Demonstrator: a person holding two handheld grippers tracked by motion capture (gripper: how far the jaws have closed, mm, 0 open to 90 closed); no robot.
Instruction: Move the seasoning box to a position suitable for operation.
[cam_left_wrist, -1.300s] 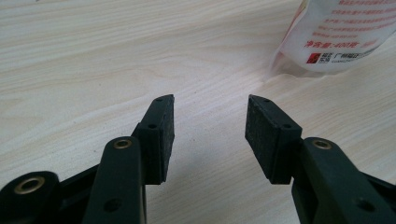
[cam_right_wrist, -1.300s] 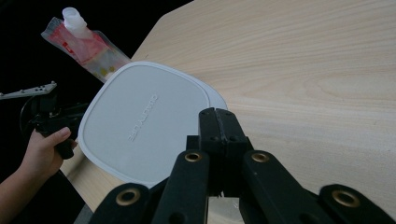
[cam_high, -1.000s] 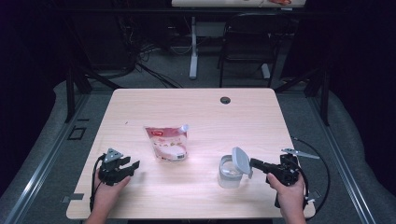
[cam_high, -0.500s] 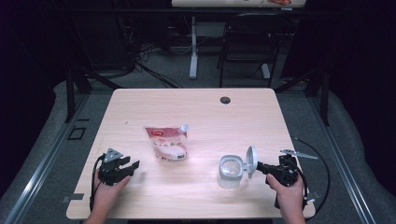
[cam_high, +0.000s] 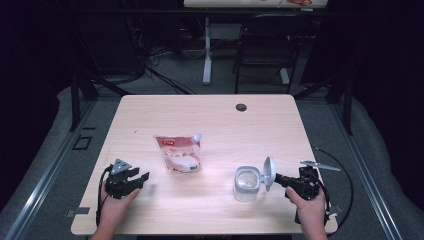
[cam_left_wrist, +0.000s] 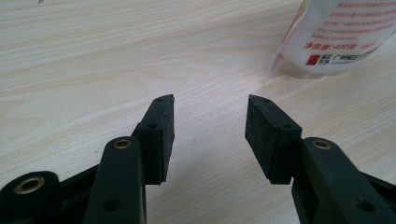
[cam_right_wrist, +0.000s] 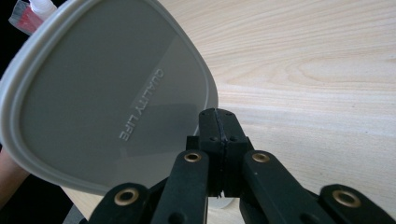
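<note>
place: lab or recording studio | evidence: lone wooden table (cam_high: 210, 115) on grey floor; dark surroundings; loose cables (cam_high: 160, 75); black metal stands (cam_high: 80, 90); empty chair (cam_high: 262, 50); second desk behind (cam_high: 250, 3)

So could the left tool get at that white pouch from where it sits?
Probably yes. The left tool stands open with nothing between its jaws, and bare table lies between it and the pouch, which lies just ahead and to its right. Nothing blocks the way.

Pouch (cam_high: 178, 153) on wooden table (cam_high: 210, 117)
</note>
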